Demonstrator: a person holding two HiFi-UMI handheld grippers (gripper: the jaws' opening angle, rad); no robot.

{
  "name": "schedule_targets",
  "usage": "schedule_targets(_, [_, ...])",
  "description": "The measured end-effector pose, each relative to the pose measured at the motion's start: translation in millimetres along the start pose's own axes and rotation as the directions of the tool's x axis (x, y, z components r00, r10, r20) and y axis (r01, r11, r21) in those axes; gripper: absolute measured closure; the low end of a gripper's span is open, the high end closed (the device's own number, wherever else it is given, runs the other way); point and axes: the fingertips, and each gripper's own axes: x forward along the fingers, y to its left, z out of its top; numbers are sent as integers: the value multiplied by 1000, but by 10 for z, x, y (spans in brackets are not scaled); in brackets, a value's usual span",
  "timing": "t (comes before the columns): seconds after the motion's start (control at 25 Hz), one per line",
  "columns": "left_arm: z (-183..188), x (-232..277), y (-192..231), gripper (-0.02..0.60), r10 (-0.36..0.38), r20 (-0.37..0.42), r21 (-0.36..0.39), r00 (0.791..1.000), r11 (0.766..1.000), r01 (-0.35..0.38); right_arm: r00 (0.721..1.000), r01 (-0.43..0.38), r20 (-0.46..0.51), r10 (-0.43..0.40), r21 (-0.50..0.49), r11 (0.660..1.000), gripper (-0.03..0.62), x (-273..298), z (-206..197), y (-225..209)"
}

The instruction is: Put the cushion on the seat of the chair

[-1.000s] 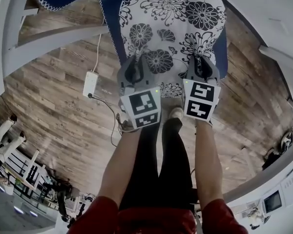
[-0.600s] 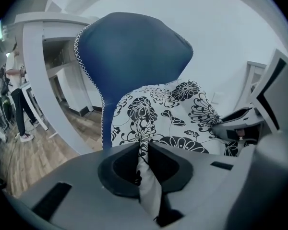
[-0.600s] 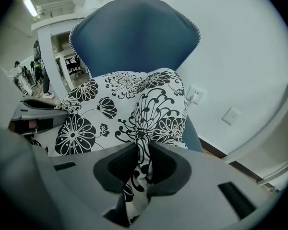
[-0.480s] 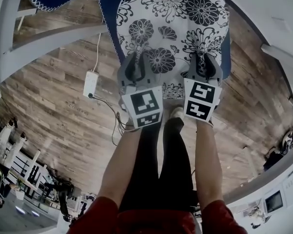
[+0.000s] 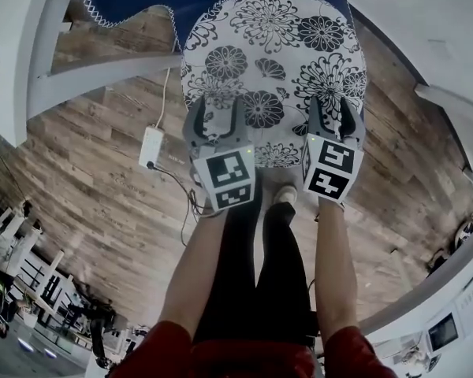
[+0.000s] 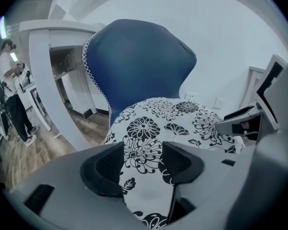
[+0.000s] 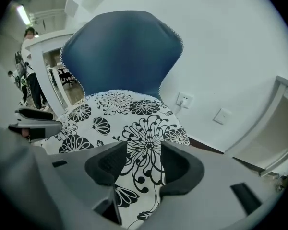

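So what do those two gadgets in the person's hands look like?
Both the left gripper and right gripper have grey bodies with dark pads. Each carries a white cube printed with black square markers. The person wears red sleeves and black trousers.

The round white fabric cushion with black flower print (image 5: 272,61) lies on the seat of the blue shell chair with white-stitched rim (image 6: 134,66), whose back rises behind it. Left of the chair, a white plastic power strip (image 5: 151,146) lies on the wooden plank floor (image 5: 87,203), beside a slanting white frame (image 5: 102,73). A white wall socket (image 7: 184,99) sits behind the chair, to its right.
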Motion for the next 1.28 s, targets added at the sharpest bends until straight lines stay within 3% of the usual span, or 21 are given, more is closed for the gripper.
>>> schedule_targets(0.36, [625,-507,-30,342,-5,113,-35,994,999,9,989,-43,138,43,-5,999,384,-581,630,50])
schedule_targets(0.6, [1311,-1243,-32,342,4,238,-55,971,998,10,954,-71,291,69,-1,997,384,-1417,1309,-10])
schedule_targets(1.0, [2400,-3091,-245,342,20,474,-28,880,1000,-7,838,-127,529,135,-51,991,384,-3330,2280,-140])
schedule_targets(1.28, [3077,-4227,-422,342,33,623,-13,781,999,-32,726,-154,663,184,-104,983,385,-4486,2695,-292])
